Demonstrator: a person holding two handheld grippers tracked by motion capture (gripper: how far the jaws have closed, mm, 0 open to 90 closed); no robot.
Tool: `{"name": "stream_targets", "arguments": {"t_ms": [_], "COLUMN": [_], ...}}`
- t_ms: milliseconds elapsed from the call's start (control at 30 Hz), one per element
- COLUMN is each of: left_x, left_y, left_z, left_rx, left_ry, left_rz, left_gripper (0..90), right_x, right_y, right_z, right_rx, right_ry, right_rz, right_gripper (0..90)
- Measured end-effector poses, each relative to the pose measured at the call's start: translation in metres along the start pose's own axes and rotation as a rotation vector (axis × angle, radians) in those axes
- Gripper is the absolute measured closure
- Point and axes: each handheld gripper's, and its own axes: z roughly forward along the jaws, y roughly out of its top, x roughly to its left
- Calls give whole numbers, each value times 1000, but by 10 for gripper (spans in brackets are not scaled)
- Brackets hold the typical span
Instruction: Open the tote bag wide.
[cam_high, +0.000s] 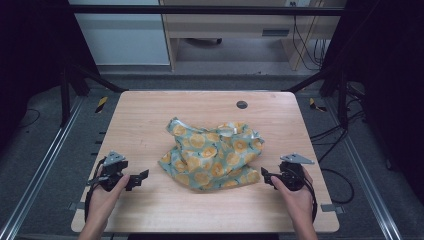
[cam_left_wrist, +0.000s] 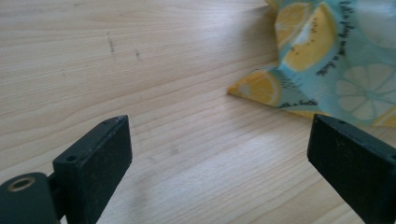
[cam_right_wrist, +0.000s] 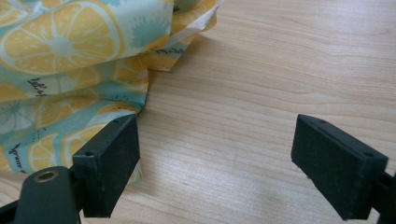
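1. While both tools rest low in the high view, the left gripper (cam_high: 142, 176) at lower left and the right gripper (cam_high: 265, 174) at lower right stand with jaws spread wide, empty.
2. Between them, at frame centre, the lemon-print cloth (cam_high: 214, 156) lies crumpled on the table (cam_high: 150, 120).
3. Judged light, limp and thin; pinch a free edge or corner (cam_left_wrist: 243, 88), not the bunched middle.

Left tool (cam_high: 141, 176) and right tool (cam_high: 265, 173) face inward, jaws spread wide, each held low

Cloth (cam_high: 212, 157) teal, yellow lemon-slice print; table (cam_high: 150, 125) light wood grain; claws black.
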Motion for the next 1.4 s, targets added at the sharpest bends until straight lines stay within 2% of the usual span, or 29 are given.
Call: {"name": "stream_targets", "arguments": {"t_ms": [100,133,167,200,367,400,433,533,567,600,633,767,900,967,1100,1133,1400], "left_x": [-8,-15,-15,-23,-33,-33,-37,-41,-42,-42,-43,-46,-50,-51,-51,-52,-58], "left_y": [3,7,7,17,52,52,70,94,102,102,115,139,162,170,180,185,189], "left_z": [-1,-1,-1,-2,-4,-4,-5,-3,-1,-1,3,8,14,20,30,38,63], "left_rx": [-3,-9,-9,-10,-28,-28,-30,-24,-18,-18,-6,-14,12,15,34,40,94], "left_ry": [-5,-14,-14,-17,-11,-11,-4,3,8,8,10,23,27,42,34,38,32], "left_rz": [22,39,39,63,91,91,107,128,132,132,135,128,144,138,114,106,105], "left_gripper": [64,64,64,64,65,66,66,65,65,65,65,68,67,68,68,68,61], "right_x": [2,2,2,3,5,5,6,7,7,8,9,10,11,12,12,12,14], "right_y": [0,0,0,0,0,0,0,1,1,1,2,3,4,4,4,4,4], "right_z": [-1,-1,-1,-2,-2,-2,-2,-4,-4,-4,-4,-5,-7,-7,-7,-7,-7], "right_rx": [-3,-5,-3,-2,-1,-2,-7,-16,-17,-16,-18,-26,-35,-35,-36,-36,-33], "right_ry": [-1,1,1,0,5,7,9,15,16,18,18,27,28,29,32,33,37], "right_rz": [2,-4,-2,-2,-3,-9,-13,-19,-23,-19,-23,-34,-36,-34,-36,-36,-42], "right_gripper": [156,156,156,156,158,158,158,159,159,159,159,159,159,159,159,159,158]}}
